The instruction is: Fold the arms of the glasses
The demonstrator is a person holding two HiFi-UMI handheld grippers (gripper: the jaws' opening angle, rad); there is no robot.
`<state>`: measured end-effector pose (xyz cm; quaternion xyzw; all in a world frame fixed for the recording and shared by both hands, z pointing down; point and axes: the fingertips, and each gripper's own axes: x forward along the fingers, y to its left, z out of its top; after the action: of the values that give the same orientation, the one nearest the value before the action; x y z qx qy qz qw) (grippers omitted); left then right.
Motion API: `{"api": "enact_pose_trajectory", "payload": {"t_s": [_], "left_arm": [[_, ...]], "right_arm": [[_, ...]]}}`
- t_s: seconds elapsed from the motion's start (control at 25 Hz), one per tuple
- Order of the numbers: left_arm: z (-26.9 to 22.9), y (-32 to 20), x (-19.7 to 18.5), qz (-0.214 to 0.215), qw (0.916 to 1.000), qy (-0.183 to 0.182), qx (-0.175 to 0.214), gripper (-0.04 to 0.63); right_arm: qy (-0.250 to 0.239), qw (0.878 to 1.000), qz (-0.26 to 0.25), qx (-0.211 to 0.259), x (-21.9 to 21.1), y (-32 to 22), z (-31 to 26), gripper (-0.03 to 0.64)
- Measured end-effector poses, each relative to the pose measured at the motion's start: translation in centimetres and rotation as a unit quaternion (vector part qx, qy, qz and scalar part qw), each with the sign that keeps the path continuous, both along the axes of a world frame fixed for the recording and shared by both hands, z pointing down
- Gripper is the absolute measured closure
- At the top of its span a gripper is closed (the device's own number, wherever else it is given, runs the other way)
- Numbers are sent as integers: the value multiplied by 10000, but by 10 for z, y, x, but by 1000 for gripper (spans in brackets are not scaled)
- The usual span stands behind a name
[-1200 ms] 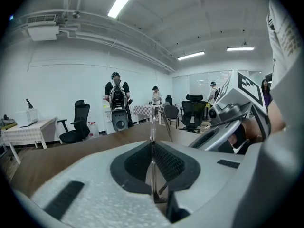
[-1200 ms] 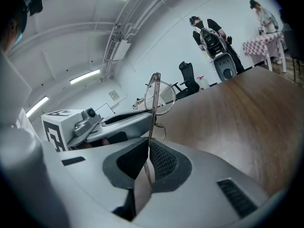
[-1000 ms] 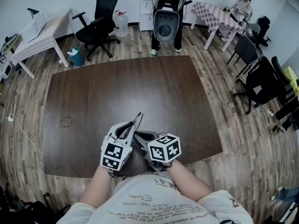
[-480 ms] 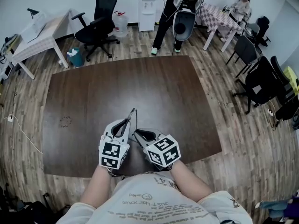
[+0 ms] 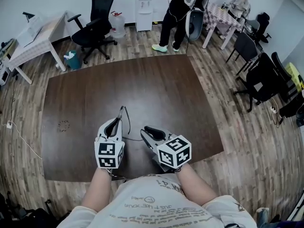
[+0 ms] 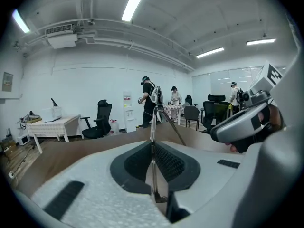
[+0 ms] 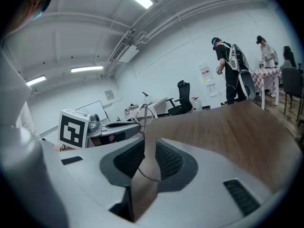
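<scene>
- The wide dark brown wooden surface point(image 5: 156, 89) is bare apart from the person's two tools, which work over its near edge.
- The white left gripper point(image 5: 116, 122) hovers just above that edge. Its jaws are clenched on the thin wire-framed metal glasses point(image 5: 123, 114), pinching the frame edge-on between the black ribbed pads so that it stands up and away from the person.
- The white right gripper point(image 5: 147, 129) now sits beside the left one with a clear gap between them. A second ago the two were nearly touching over the glasses.
- The right jaws have just been opening, and in the right gripper view the pads stand apart with wood showing between them. They press on nothing.
- One slender wire arm point(image 7: 147, 175) of the glasses crosses the open gap between the right pads, loose and ungripped.
- The head view shows that same fine line trailing from the frame toward the right gripper.
- This reads as a release after working one arm: the right side has let go while the left alone carries the glasses.
- Whether that arm lies flat against the frame cannot be told at this size. Since it reaches out toward the right jaws, the fold is probably not finished.
</scene>
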<state>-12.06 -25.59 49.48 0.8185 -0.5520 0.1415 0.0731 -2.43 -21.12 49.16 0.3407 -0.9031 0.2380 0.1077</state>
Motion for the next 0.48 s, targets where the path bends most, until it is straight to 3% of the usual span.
{"api": "enact_pose_trajectory", "payload": {"t_s": [0.24, 0.48], "left_arm": [[-8, -11, -23, -602, 9971, 470, -36, 560], [-3, -17, -36, -896, 9918, 889, -209, 560]], "right_arm": [[-114, 9996, 208, -143, 11, 1, 4, 538], [-216, 9984, 235, -476, 10, 3, 21, 505]]}}
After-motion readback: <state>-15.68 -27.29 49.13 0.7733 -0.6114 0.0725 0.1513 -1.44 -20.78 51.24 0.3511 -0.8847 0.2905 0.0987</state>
